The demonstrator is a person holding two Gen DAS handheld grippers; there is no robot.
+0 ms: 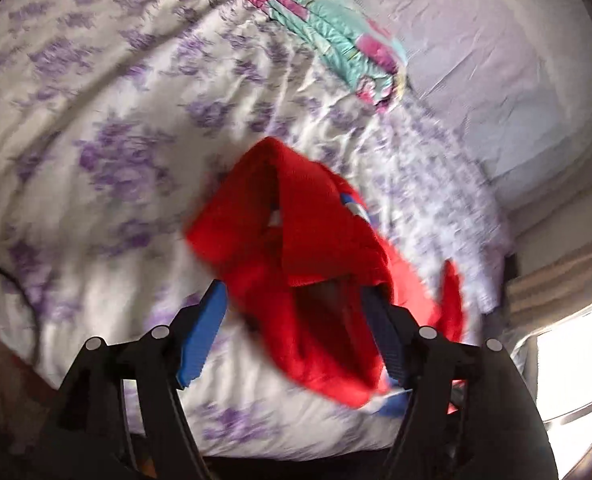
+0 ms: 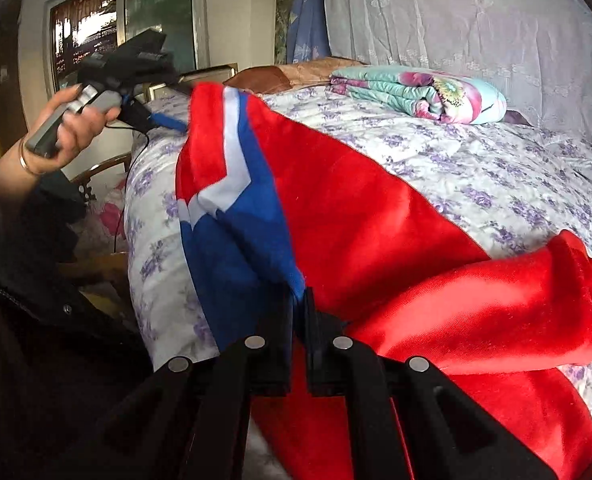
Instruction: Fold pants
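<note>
The red pants, with a blue and white side panel, lie across the flowered bed sheet. My right gripper is shut on the blue edge of the pants near the bed's side. In the left wrist view my left gripper has its blue fingers spread wide, and the red pants hang over the right finger while the left finger is bare. In the right wrist view the left gripper touches the far raised corner of the pants. One red leg end lies bunched at right.
A folded teal and pink quilt lies at the far end of the bed, also in the left wrist view. A lace-covered headboard stands behind it. A wooden chair and a window are at left.
</note>
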